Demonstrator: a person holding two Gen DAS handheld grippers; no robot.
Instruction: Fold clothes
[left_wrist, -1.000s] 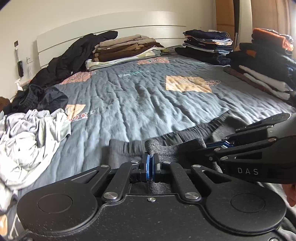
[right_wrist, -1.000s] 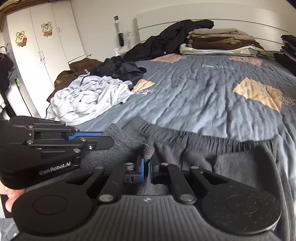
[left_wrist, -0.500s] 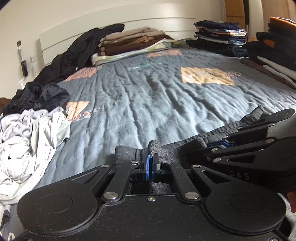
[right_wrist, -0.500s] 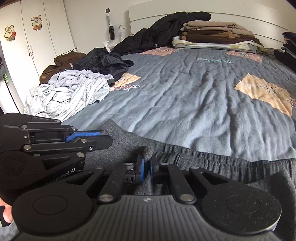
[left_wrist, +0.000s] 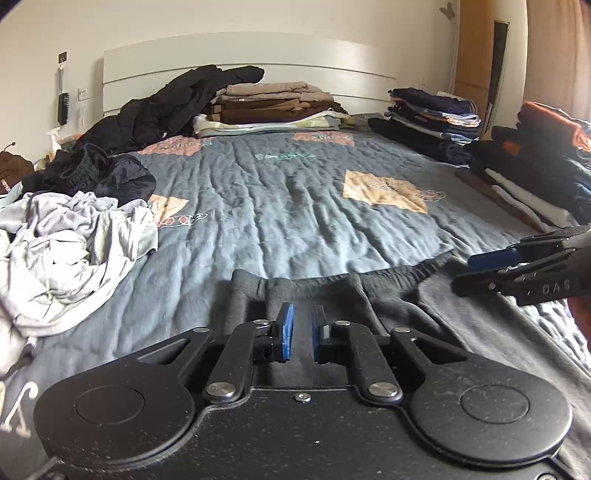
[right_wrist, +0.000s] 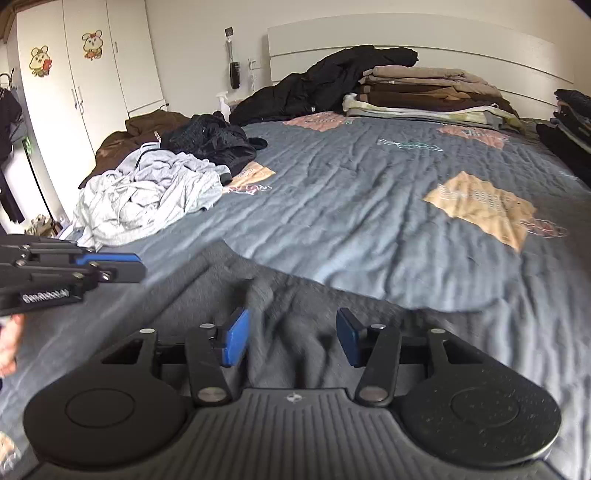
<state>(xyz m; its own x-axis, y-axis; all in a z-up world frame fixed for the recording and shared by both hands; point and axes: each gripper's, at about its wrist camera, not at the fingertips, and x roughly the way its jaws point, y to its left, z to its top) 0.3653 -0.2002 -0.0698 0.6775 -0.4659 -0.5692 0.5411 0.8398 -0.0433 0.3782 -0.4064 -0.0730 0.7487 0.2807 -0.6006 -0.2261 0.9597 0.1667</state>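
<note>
Dark grey sweatpants (left_wrist: 332, 295) lie flat at the near edge of the blue quilted bed, waistband toward the headboard; they also show in the right wrist view (right_wrist: 288, 306). My left gripper (left_wrist: 300, 326) hovers just over them, jaws slightly apart and empty. My right gripper (right_wrist: 291, 332) is wide open and empty above the same pants. Each gripper shows from the side in the other's view: the right one (left_wrist: 480, 269), the left one (right_wrist: 122, 267).
A crumpled light grey garment pile (left_wrist: 70, 251) and dark clothes (left_wrist: 107, 173) lie at the bed's left. Folded stacks sit by the headboard (left_wrist: 273, 107) and along the right edge (left_wrist: 517, 162). A white wardrobe (right_wrist: 85, 74) stands left.
Both grippers were shut on the grey sweatpants; both have opened and let go. The pants now lie flat on the bed. The grippers have moved apart and lifted slightly.
</note>
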